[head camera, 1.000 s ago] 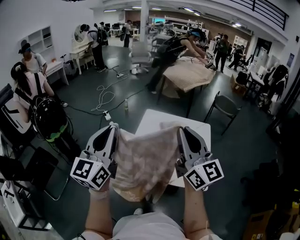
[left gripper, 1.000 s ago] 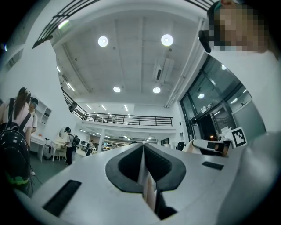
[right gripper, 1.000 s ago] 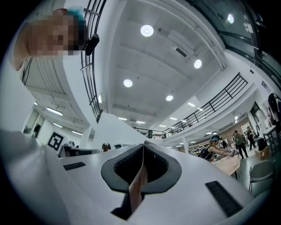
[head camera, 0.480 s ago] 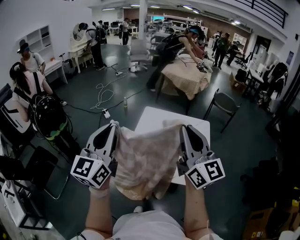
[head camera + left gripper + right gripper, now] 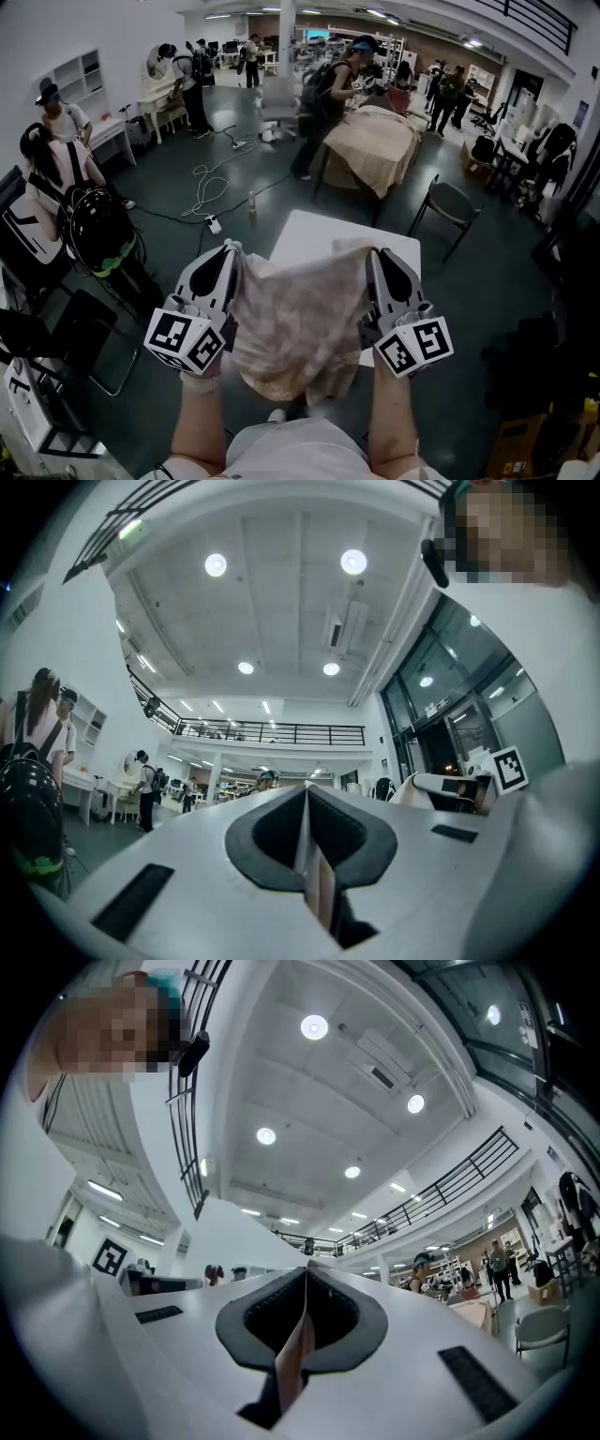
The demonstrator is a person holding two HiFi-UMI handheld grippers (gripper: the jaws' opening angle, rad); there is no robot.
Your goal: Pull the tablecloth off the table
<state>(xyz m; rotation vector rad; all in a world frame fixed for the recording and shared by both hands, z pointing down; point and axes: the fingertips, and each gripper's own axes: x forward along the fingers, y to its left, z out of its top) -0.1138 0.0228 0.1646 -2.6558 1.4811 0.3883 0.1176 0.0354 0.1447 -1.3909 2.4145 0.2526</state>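
Note:
A beige checked tablecloth [image 5: 295, 323] hangs between my two grippers, lifted off the small white table [image 5: 314, 242] and sagging toward my body. My left gripper [image 5: 231, 248] is shut on the cloth's left edge, my right gripper [image 5: 374, 253] on its right edge. In the left gripper view a thin strip of tablecloth [image 5: 320, 891] sits pinched between the closed jaws of the left gripper [image 5: 307, 794]. The right gripper view shows the same: a fold of tablecloth [image 5: 292, 1358] clamped in the right gripper [image 5: 306, 1274]. Both grippers point slightly upward.
A grey chair [image 5: 450, 214] stands right of the table. Beyond it a person bends over another table with a beige cloth [image 5: 370, 145]. Cables [image 5: 211, 192] and a power strip lie on the dark floor. People with backpacks [image 5: 89, 230] stand at the left.
Grippers and cloth have barely shifted; the cloth bunches slightly lower toward me. The person at the far table has straightened up and moved left.

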